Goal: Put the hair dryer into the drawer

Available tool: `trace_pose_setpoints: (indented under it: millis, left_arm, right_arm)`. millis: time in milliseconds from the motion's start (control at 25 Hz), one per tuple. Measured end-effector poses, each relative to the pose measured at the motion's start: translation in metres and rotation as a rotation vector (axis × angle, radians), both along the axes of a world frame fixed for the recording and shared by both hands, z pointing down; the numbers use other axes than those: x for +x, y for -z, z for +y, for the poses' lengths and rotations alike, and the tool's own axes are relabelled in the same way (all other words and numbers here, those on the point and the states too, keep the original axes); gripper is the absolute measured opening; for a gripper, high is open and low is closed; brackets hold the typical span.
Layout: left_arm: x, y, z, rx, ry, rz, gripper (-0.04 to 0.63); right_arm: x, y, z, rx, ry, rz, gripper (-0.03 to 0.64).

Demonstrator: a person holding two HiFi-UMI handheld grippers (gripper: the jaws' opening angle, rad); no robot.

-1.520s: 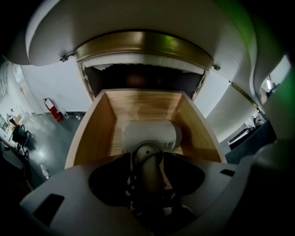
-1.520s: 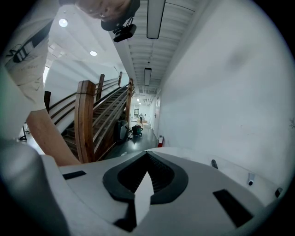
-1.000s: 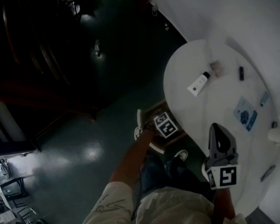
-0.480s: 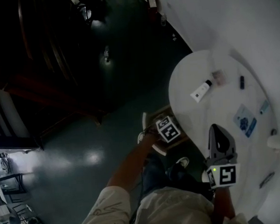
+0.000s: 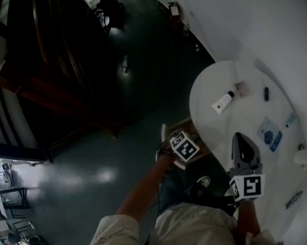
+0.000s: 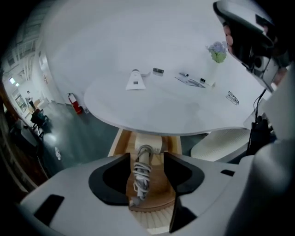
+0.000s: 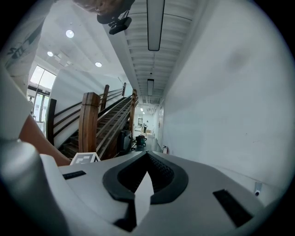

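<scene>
Hair dryer [image 6: 141,175] is lying in the open wooden drawer [image 6: 118,144], with its gray cord wound round its handle. The drawer sticks out from under the edge of the white table [image 5: 236,124]. We hold the left gripper [image 6: 146,156] above the drawer, and it points down at it. Its jaws are wide apart and hold nothing. We see the hair dryer down in the gap between them, but the pads do not touch it. In the head view, this gripper's cube with the square marker [image 5: 184,146] sits over the drawer, just beside the table's edge. We hold the right gripper [image 5: 239,140] over the table, nearer to us, and it points almost level down the long room. Its jaws are pressed together at the tips, and nothing is between them. On the table lie a white tube with a dark cap [image 5: 222,102], a small pink thing [image 5: 241,88], a small dark thing [image 5: 266,93] and a flat blue thing [image 5: 270,133], all well apart from the drawer. A little bunch of flowers [image 6: 217,50] stands at the far side of the table. The floor [image 5: 93,149] is dark green and shiny. A red fire extinguisher [image 5: 174,9] stands by the white wall [image 5: 251,25], and wooden stairs [image 7: 90,124] go up across the room.
</scene>
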State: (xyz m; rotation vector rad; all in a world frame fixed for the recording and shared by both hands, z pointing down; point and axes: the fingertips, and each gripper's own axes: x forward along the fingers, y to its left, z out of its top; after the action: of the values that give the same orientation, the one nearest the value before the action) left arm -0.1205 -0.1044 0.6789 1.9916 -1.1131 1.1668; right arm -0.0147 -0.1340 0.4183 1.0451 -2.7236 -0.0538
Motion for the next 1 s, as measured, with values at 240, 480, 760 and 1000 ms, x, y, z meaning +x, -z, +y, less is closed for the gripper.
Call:
trace_pose_setpoints:
  millis: [240,480,760,1000]
  left_arm:
    - [-0.006,0.041,0.006,-0.002,0.190,0.064,0.232]
    - [-0.013,0.090,-0.006,0.164,0.395,0.100,0.165]
    - [-0.017,0.132,-0.020,0.324,0.521,0.075,0.003]
    - [-0.002,0.162,-0.038,0.434,0.505,0.099,0.003]
  right_arm:
    - [-0.004,0.004,-0.001,0.025,0.018,-0.011,0.005]
    - [0.000,0.007,-0.004,0.022,0.011,-0.023,0.004]
    - [0.009,0.011,-0.011,0.005,-0.019,-0.044,0.005]
    - [0.030,0.016,-0.018,0.019,-0.074,-0.043,0.005]
